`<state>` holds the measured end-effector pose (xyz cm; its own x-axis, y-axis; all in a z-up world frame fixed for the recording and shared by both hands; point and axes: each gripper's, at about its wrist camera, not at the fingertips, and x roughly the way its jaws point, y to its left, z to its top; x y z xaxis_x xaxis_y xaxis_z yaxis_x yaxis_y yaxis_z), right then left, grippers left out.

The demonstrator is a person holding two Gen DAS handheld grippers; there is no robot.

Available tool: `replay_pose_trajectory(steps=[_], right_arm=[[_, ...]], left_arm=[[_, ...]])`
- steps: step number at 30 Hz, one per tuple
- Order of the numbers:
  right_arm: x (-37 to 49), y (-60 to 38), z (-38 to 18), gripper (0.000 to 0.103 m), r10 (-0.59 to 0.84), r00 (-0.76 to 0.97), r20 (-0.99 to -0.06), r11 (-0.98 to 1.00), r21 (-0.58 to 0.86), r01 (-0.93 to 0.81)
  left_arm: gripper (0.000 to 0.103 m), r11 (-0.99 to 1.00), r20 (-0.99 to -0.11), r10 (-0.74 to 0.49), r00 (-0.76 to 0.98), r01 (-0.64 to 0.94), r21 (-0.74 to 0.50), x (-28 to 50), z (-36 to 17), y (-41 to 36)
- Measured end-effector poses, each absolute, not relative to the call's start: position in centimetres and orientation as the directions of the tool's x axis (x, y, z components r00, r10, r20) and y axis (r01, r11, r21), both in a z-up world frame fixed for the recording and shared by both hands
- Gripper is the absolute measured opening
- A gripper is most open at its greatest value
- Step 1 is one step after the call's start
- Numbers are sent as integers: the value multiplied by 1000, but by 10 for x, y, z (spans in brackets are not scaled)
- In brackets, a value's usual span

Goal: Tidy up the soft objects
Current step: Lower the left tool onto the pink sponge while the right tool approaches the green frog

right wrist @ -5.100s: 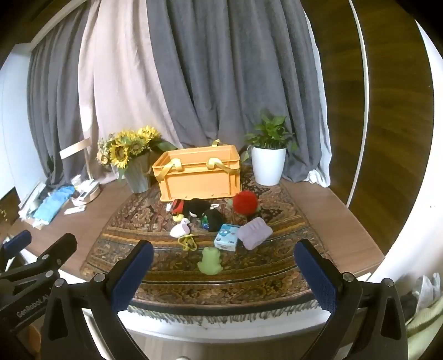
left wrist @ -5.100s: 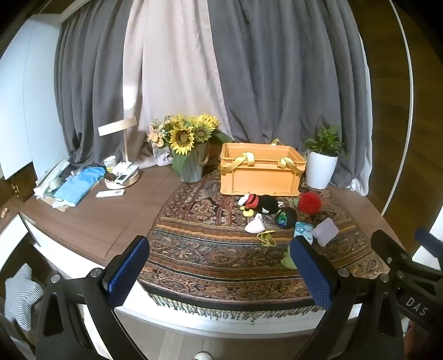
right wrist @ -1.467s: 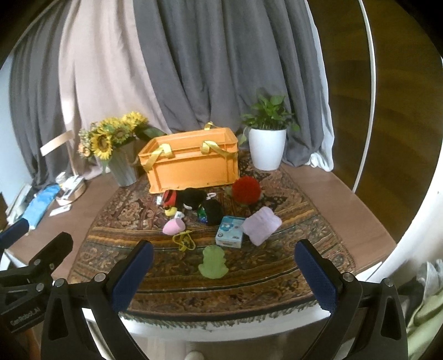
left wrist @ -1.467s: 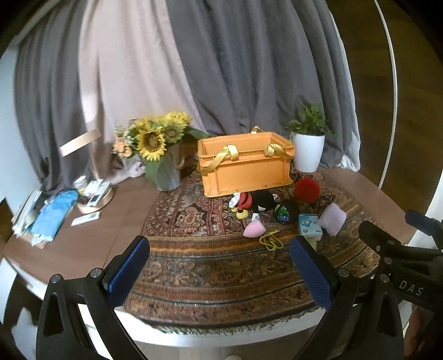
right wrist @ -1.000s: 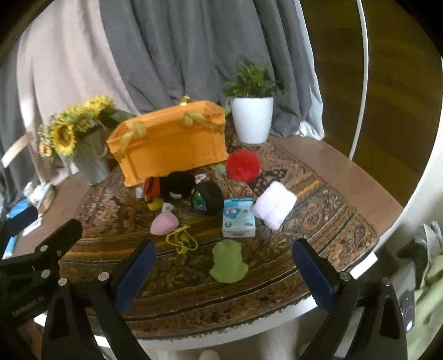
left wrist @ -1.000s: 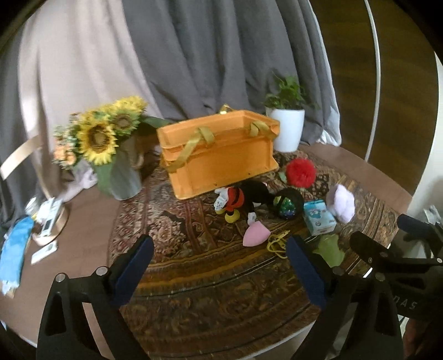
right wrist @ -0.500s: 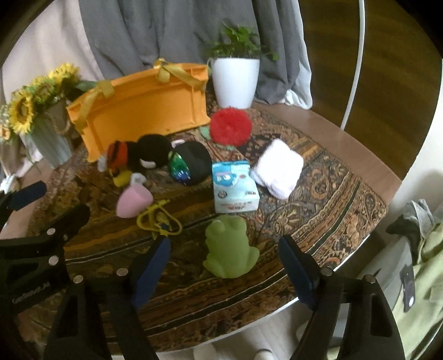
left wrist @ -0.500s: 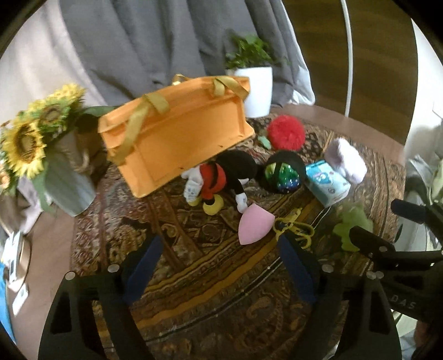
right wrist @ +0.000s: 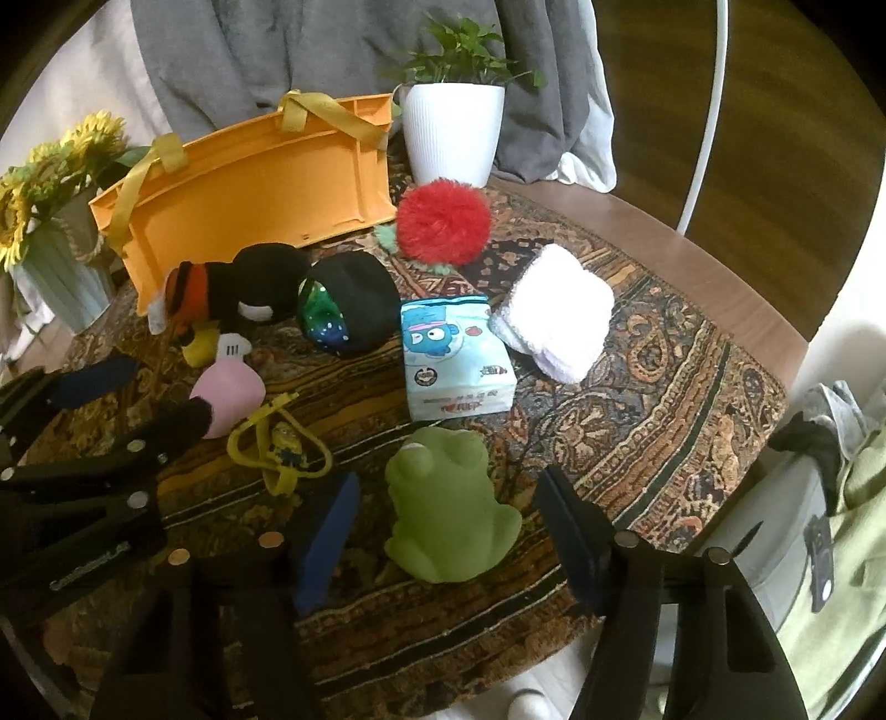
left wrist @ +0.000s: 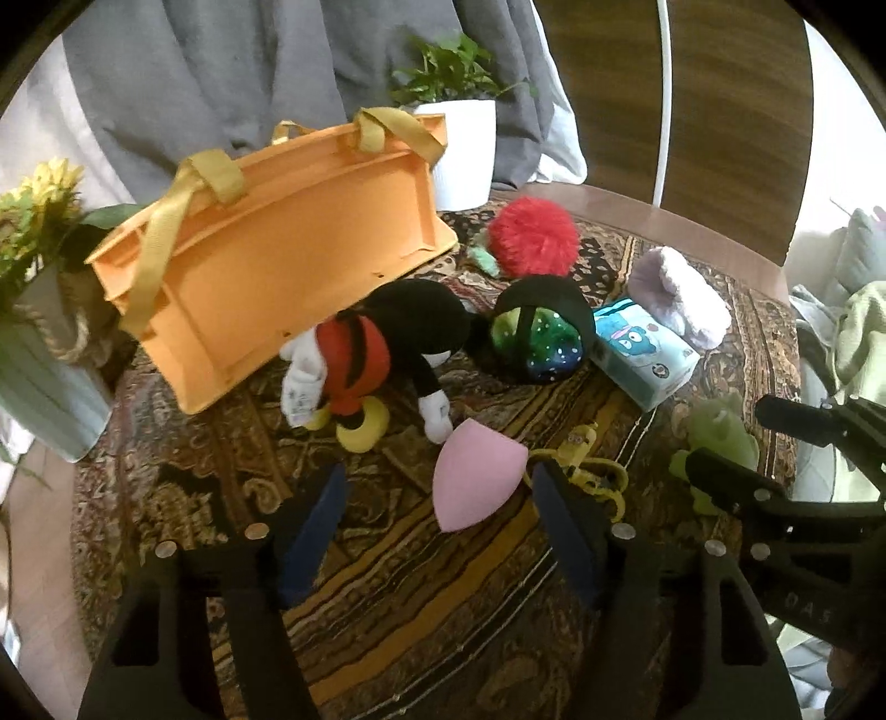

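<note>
While the left gripper [left wrist: 437, 501] hangs low with its jaws spread to either side of a smooth pink teardrop sponge [left wrist: 476, 481], the right gripper [right wrist: 447, 507] brackets a squat green foam frog [right wrist: 448, 512], jaws wide too; contact, as far as the fisheye shows, is none. Behind lie a fuzzy red pom-pom [right wrist: 444, 220], a fluffy white folded cloth [right wrist: 556, 311], a tissue pack [right wrist: 455, 357] (cartoon-printed) and a black plush mouse [left wrist: 382, 349], before a rigid orange crate [left wrist: 266, 243] on the patterned rug [right wrist: 664, 354] over the wooden desk [right wrist: 692, 255], grey curtains [right wrist: 310, 50] behind.
</note>
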<state>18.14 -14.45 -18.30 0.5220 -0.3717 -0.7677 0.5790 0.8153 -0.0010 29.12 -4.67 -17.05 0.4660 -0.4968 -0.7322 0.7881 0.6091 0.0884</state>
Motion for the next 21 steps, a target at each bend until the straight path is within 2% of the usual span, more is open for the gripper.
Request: replay_pose_trajectory(steps=[3,13,18,21], right_arm=[[185,-146,-186,62,-367,521,-771,817,1,576],[192,-152,-192,53,-345,518,-783,816,23,578],[192,-152,-192,44,-345,518,-783,815,25,579],[191,-154,-191,44,-340,523,-782,816,31,577]], left_arm=[[60,593,-743,-503,442,801,75,296,-176,-52],[55,579,-752,-523,400,815,30,303,-185,-62],[39,565,-758,-543,361,825,-12,305,-189,-66],[38,565,-756,-545,363,825,-11,304,-191,-67]])
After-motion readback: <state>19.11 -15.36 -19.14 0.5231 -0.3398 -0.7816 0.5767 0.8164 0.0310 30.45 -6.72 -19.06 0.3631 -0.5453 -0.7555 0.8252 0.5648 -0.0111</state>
